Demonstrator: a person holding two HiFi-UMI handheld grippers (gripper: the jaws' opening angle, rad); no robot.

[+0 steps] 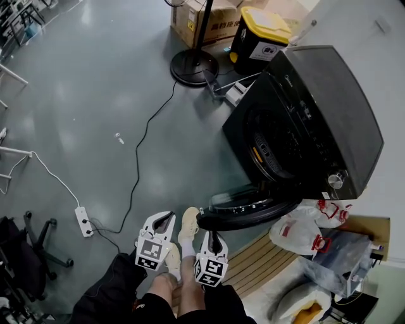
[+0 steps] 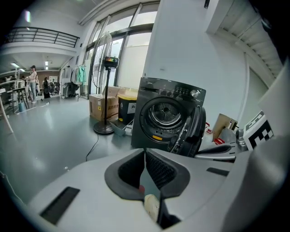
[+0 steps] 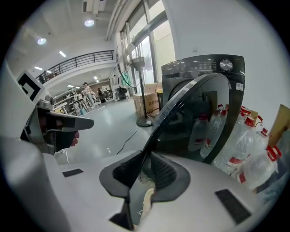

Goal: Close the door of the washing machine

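The black front-loading washing machine (image 1: 316,120) stands at the right with its round door (image 1: 250,207) swung wide open toward me. My right gripper (image 1: 212,237) is just below the door's outer rim. In the right gripper view the door (image 3: 199,118) rises edge-on straight ahead and its rim runs down to my right gripper (image 3: 146,156), whose pads are almost together with nothing between them. My left gripper (image 1: 163,221) hangs to the left over the floor, apart from the door. In its own view the left gripper (image 2: 145,154) is shut and faces the open drum (image 2: 165,113).
A fan's round base (image 1: 193,66), cardboard boxes (image 1: 202,19) and a yellow-lidded bin (image 1: 259,35) stand behind the machine. A black cable (image 1: 142,152) crosses the floor to a power strip (image 1: 83,221). Plastic bags (image 1: 304,231) lie right of the door. My shoes (image 1: 188,224) are between the grippers.
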